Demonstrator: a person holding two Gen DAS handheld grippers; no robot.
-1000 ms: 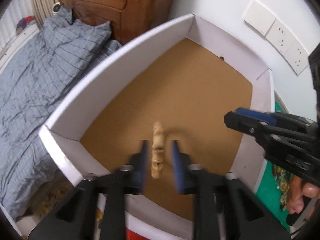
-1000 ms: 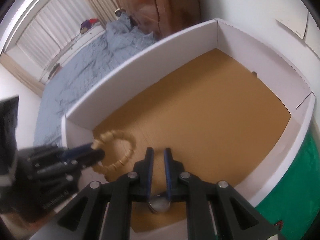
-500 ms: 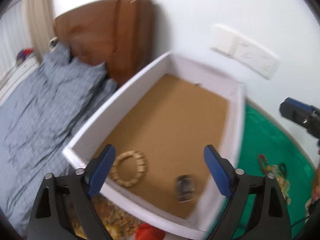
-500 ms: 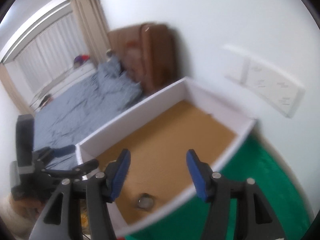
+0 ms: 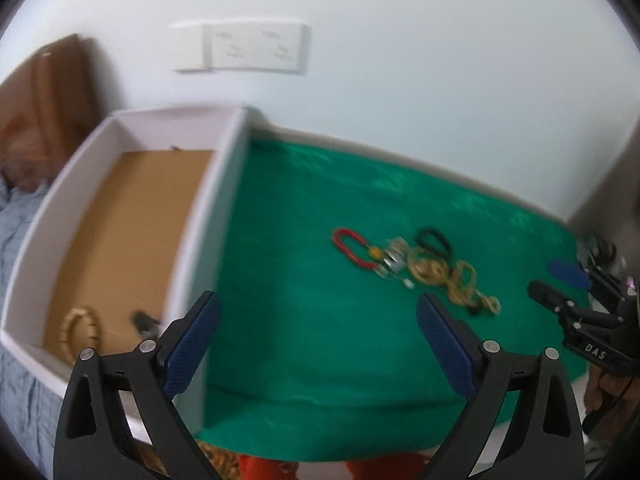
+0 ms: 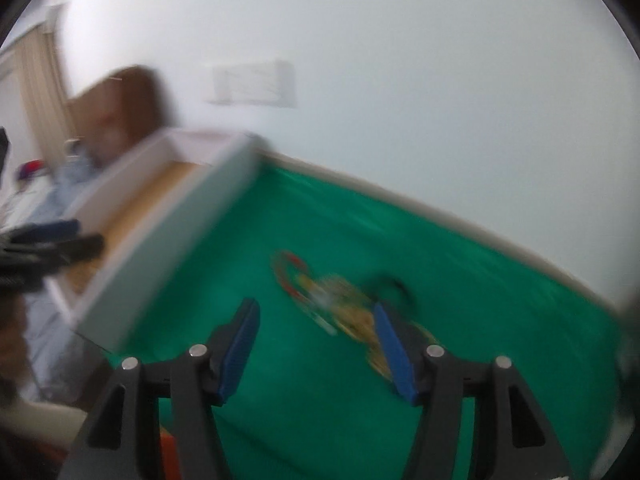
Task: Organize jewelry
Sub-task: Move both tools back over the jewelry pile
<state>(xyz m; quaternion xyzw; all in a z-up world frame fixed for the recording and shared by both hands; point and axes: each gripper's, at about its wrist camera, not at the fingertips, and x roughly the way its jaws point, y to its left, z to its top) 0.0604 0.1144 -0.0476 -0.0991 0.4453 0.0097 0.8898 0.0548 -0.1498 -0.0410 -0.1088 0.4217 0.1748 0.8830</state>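
Observation:
A white box with a brown floor stands at the left of a green cloth. In its near corner lie a wooden bead bracelet and a small dark piece. A pile of jewelry with a red loop, black loops and gold chains lies on the cloth, also blurred in the right wrist view. My left gripper is open and empty above the cloth beside the box. My right gripper is open and empty, close before the pile; it shows at the right edge of the left wrist view.
A white wall with a socket plate runs behind the cloth. A bed with grey-blue bedding and a brown headboard lie left of the box. Something red sits below the cloth's front edge.
Both grippers opened and let go of the bead bracelet and the small dark piece in the box. Both then swung right, away from the box and toward the jewelry pile.

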